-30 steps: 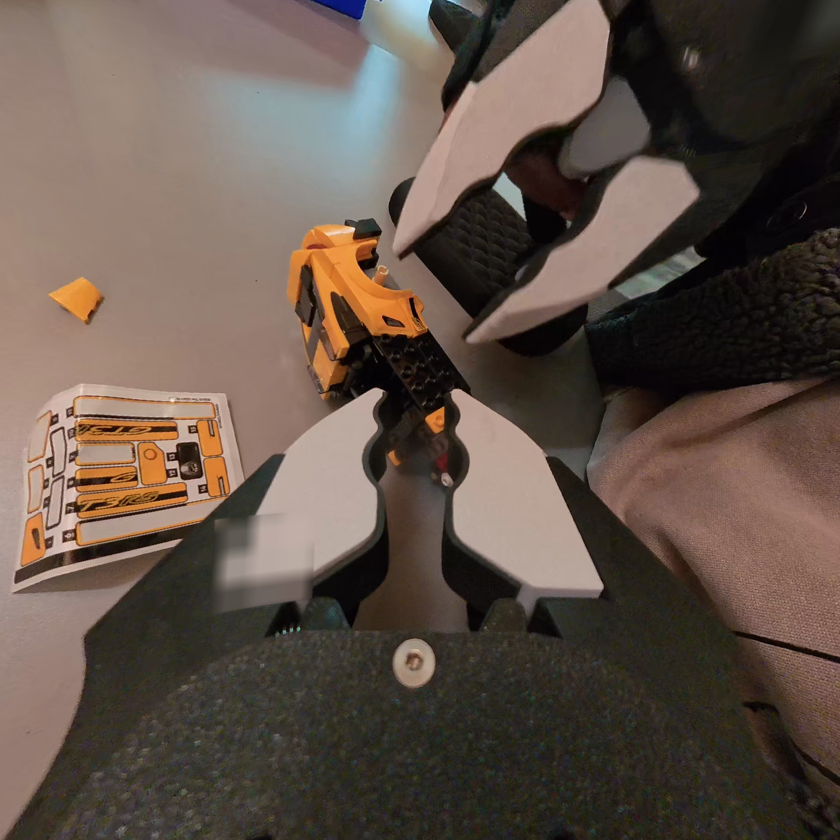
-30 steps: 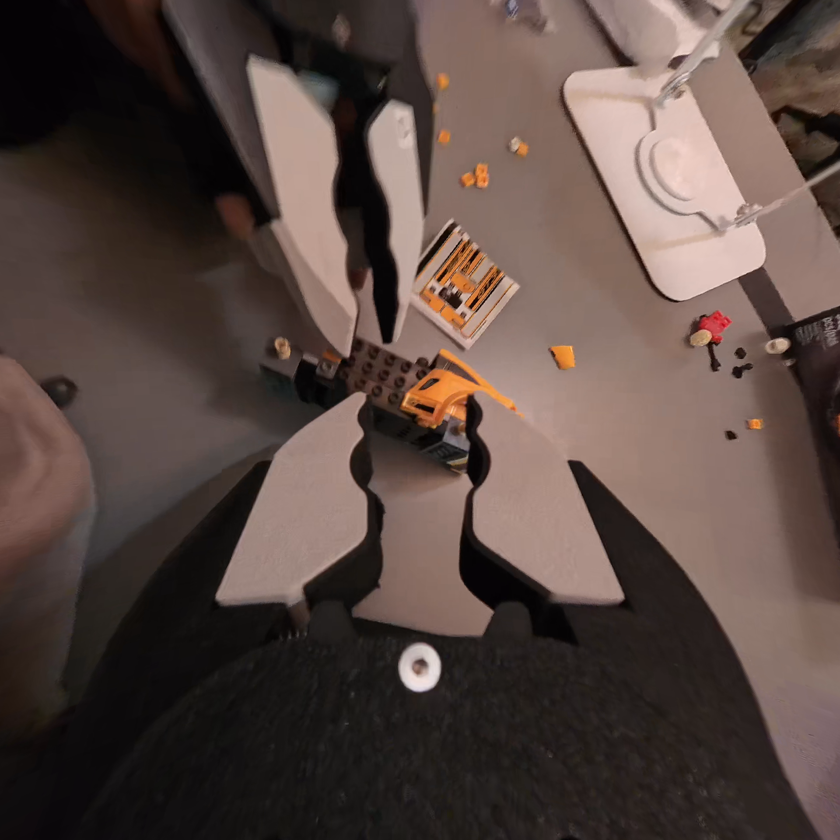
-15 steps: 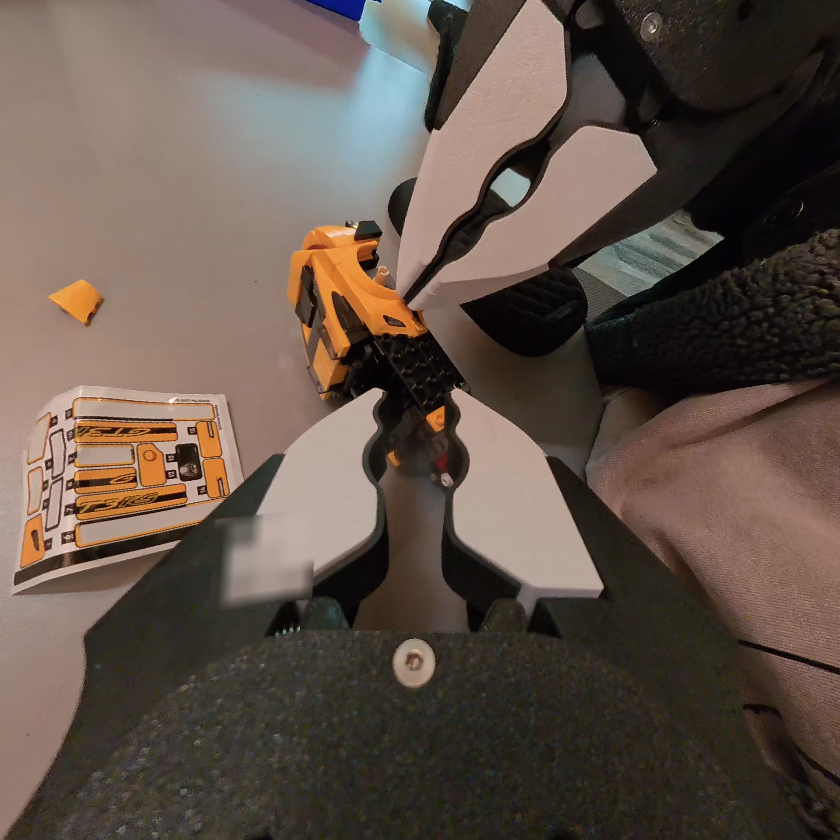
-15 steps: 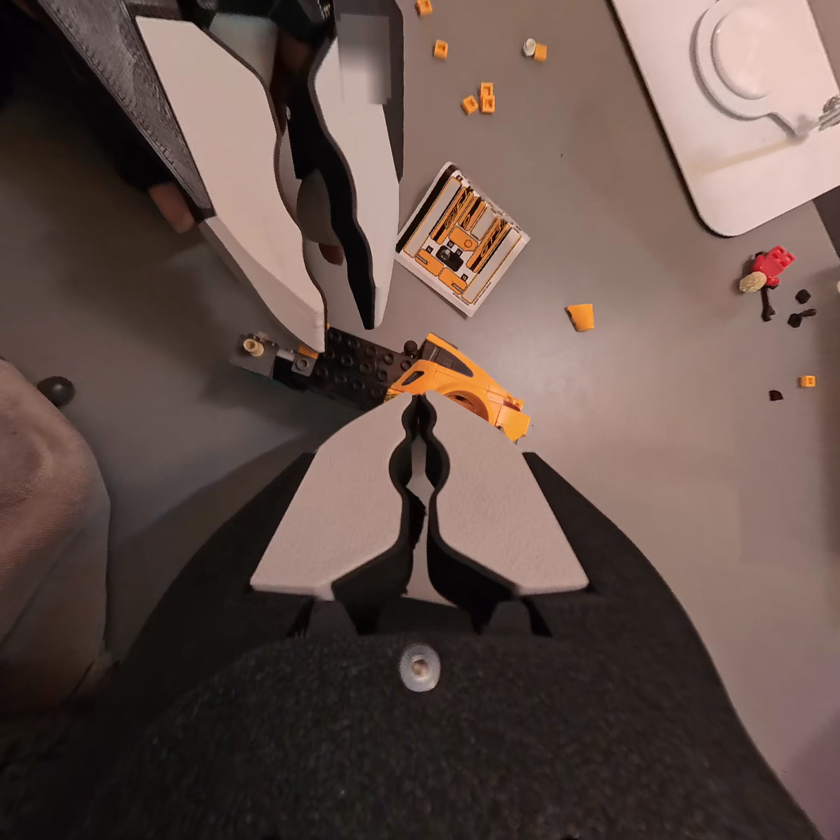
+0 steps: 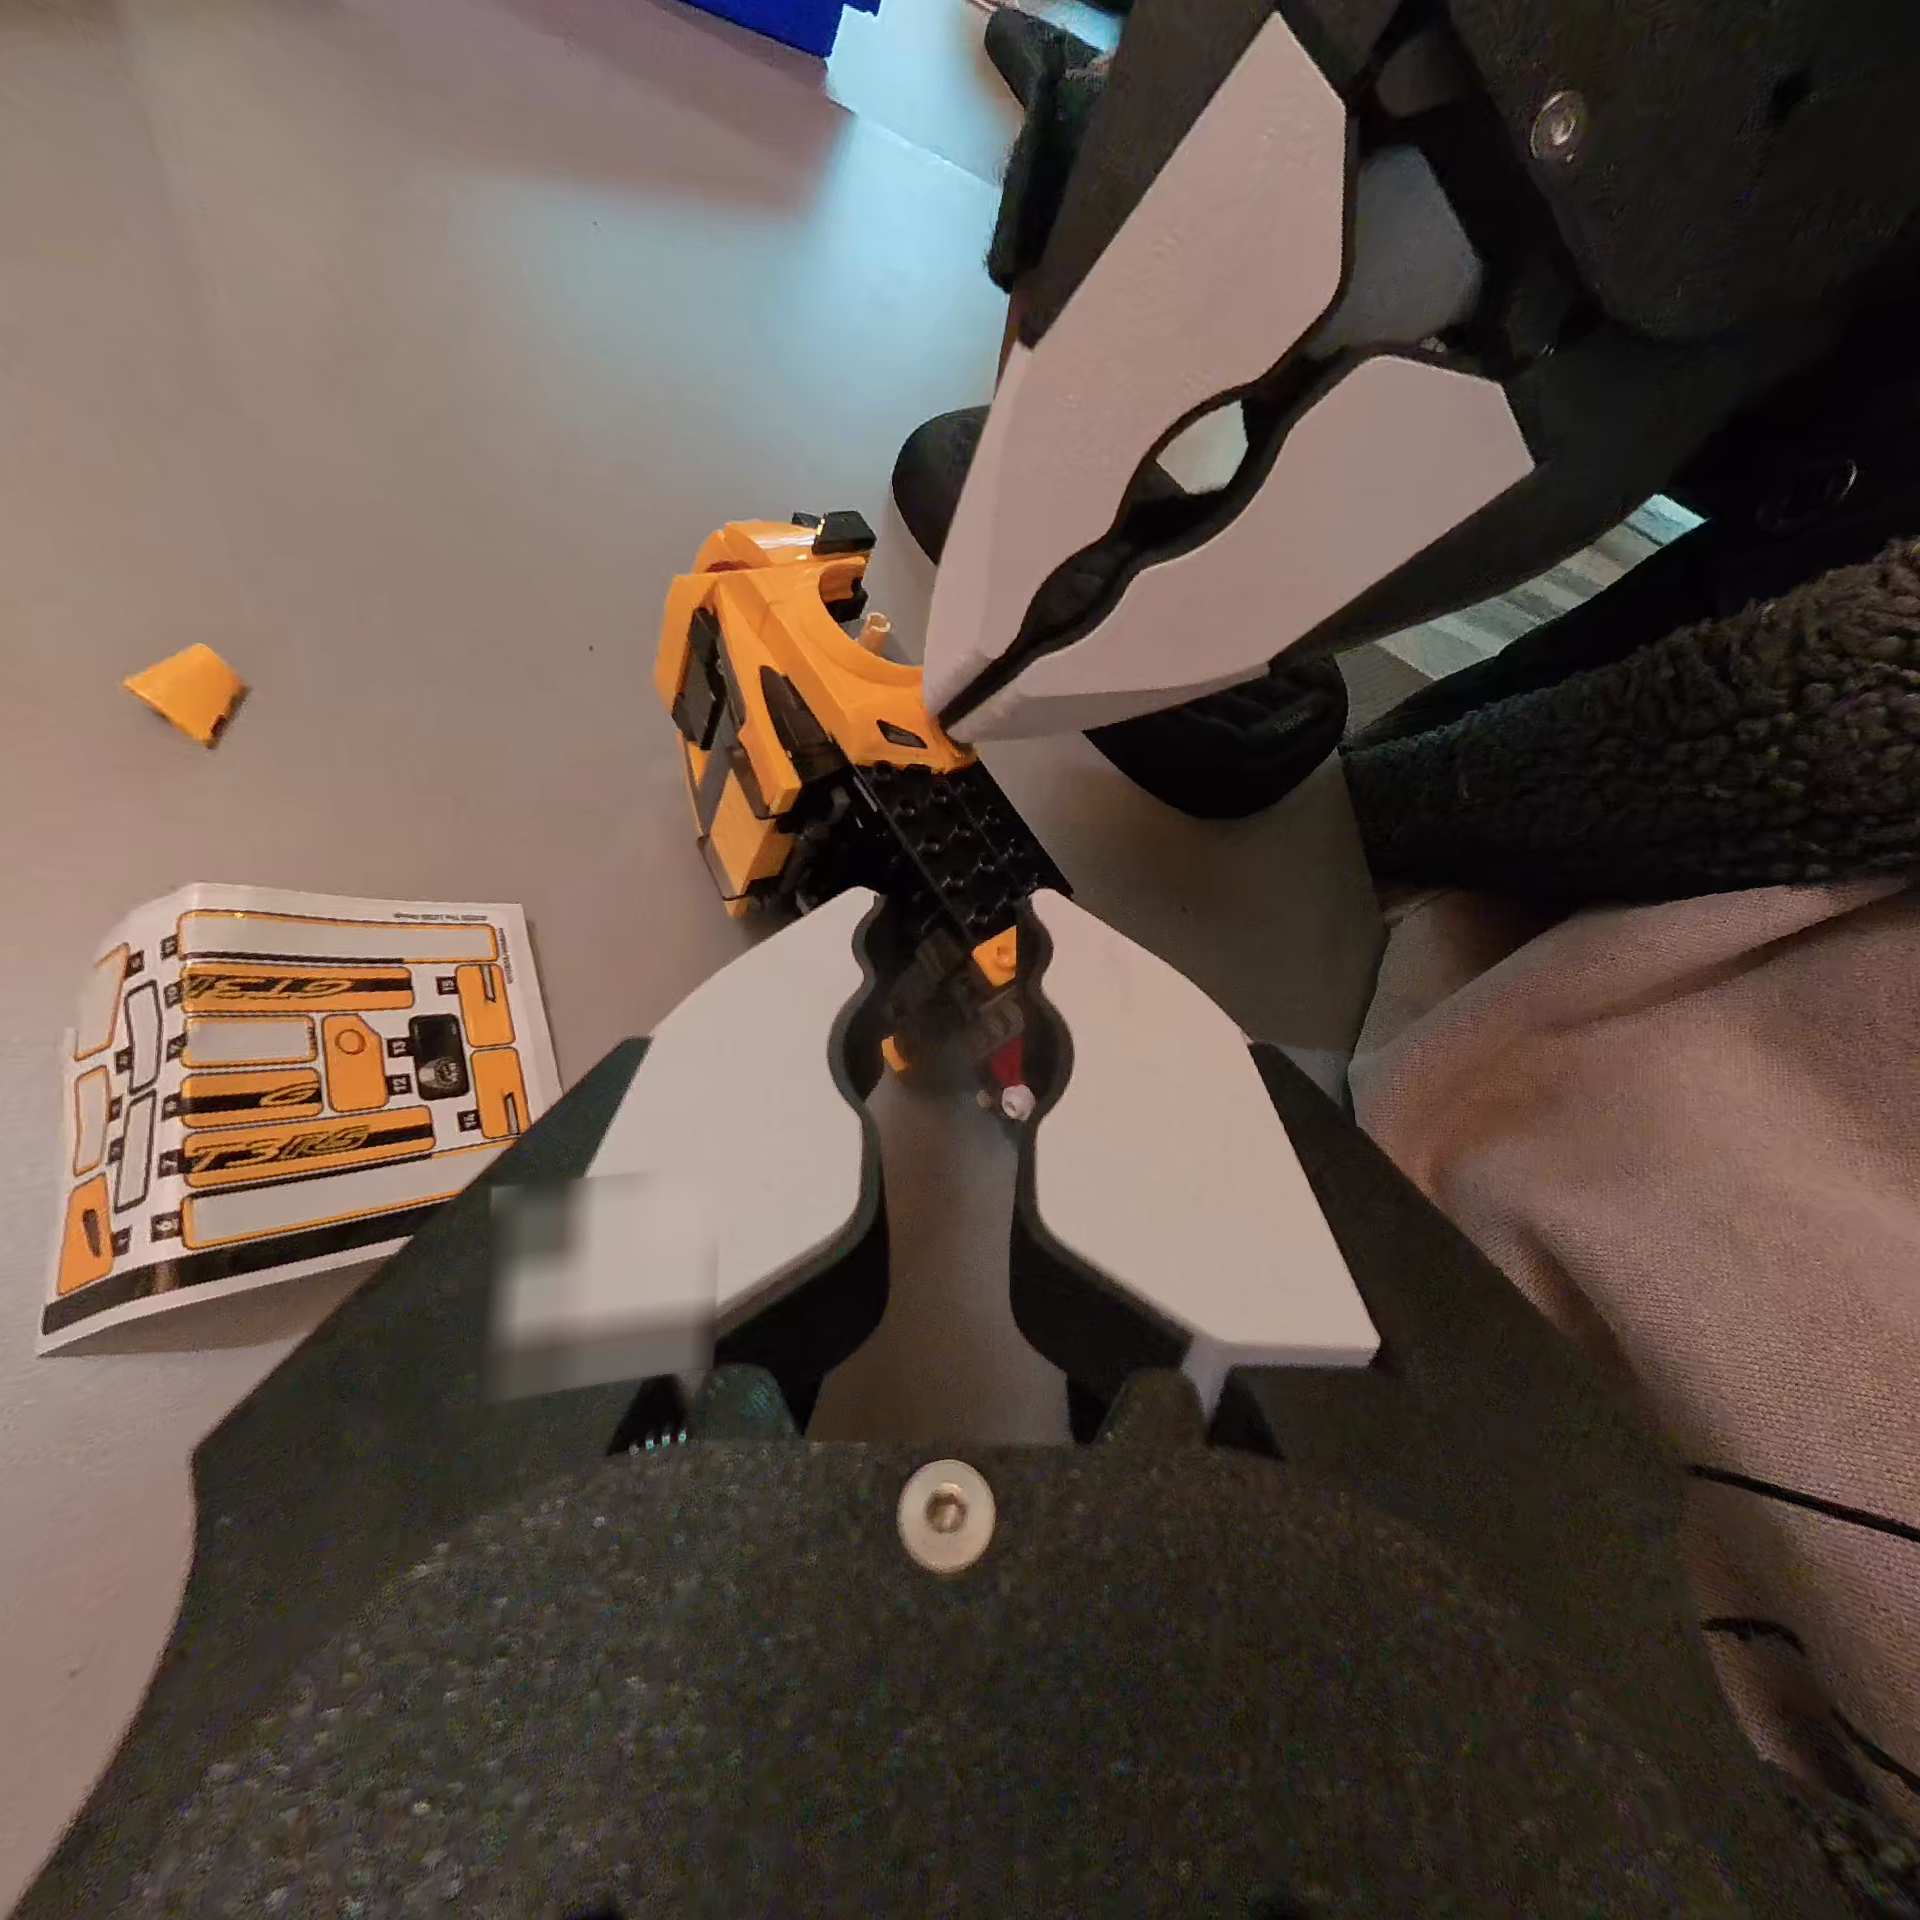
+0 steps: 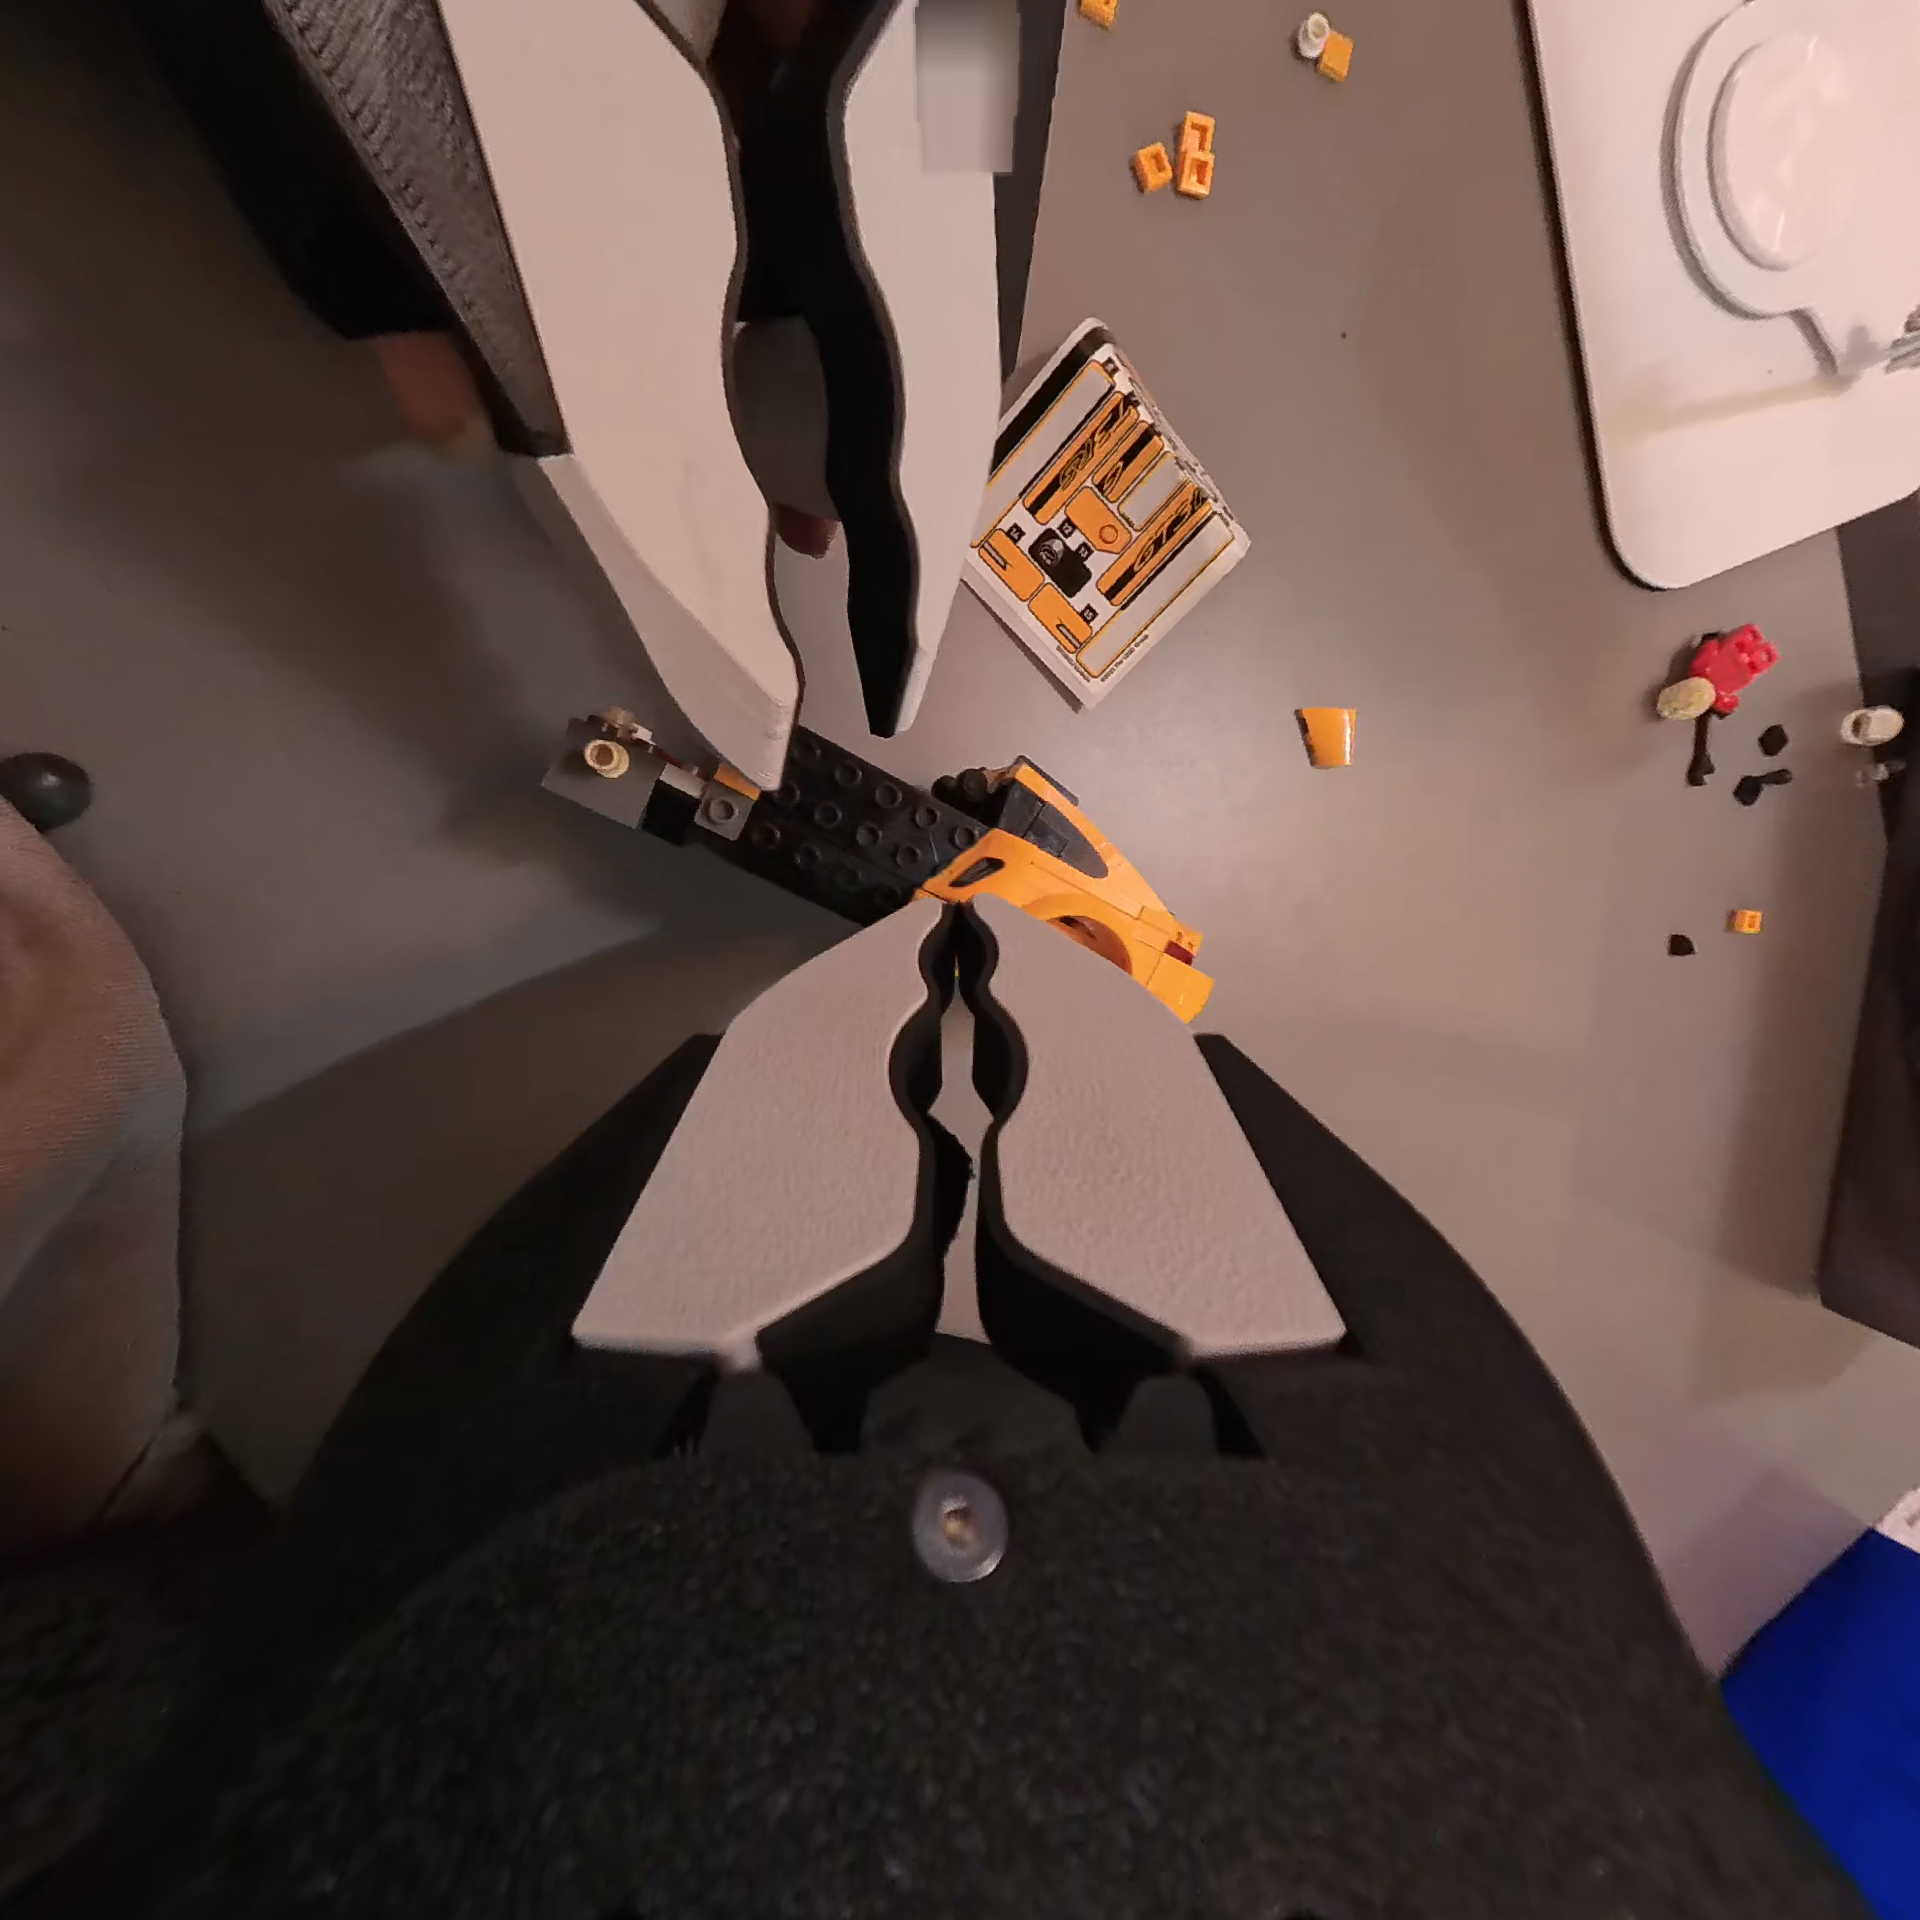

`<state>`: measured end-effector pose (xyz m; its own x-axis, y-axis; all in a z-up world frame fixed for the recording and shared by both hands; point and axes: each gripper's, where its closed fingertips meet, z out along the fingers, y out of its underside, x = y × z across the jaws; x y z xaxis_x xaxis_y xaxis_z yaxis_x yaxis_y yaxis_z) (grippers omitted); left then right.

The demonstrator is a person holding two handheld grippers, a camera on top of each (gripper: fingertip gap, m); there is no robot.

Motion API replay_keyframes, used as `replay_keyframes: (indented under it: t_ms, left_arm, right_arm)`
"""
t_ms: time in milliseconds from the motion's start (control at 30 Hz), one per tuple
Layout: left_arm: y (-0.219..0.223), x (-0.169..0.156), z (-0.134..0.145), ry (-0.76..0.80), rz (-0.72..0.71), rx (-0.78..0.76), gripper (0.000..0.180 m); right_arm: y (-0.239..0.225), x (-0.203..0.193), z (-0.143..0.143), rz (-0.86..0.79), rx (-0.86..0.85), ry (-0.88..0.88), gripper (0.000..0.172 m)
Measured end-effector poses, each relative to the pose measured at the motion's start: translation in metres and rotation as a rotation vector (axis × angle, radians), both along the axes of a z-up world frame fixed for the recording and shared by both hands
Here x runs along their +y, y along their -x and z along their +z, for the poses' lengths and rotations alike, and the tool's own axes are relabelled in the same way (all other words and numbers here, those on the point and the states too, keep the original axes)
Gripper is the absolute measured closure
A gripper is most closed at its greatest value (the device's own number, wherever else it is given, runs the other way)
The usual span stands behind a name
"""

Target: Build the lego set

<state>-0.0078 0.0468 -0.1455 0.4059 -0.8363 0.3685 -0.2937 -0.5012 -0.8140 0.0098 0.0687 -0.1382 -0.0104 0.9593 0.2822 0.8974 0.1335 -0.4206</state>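
Brick car (image 5: 790, 717), orange nose and black studded chassis, on grey table (image 5: 416, 364) near its front edge: my left gripper (image 5: 951, 971) clamps the chassis tail, my right gripper (image 6: 951, 914), tips nearly together, pinches the orange side panel, long axis running between them.

Brick car (image 5: 769, 717): orange body w/ black chassis, grey end block, small red bit. Sticker sheet (image 5: 291, 1101): white w/ orange/black/grey panels. Loose wedge (image 5: 187, 691): orange. Table (image 5: 416, 364): plain grey. Gripper fingers (image 6: 810, 1143): light grey, black bodies. Tray (image 6: 1714, 312): white. Sm. bricks (image 6: 1179, 156): orange.
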Motion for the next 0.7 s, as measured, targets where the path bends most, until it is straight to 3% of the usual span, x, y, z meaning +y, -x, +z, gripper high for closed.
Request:
replay_keyframes:
  t_ms: [533,700]
  left_arm:
    - [0.0,0.002,-0.001,-0.005,0.007,0.005,0.158]
    - [0.0,0.003,-0.001,-0.007,0.008,0.006,0.158]
  right_arm:
    - [0.003,-0.007,-0.003,0.009,0.028,0.051,0.172]
    - [-0.001,0.005,0.016,-0.102,0.155,0.135,0.172]
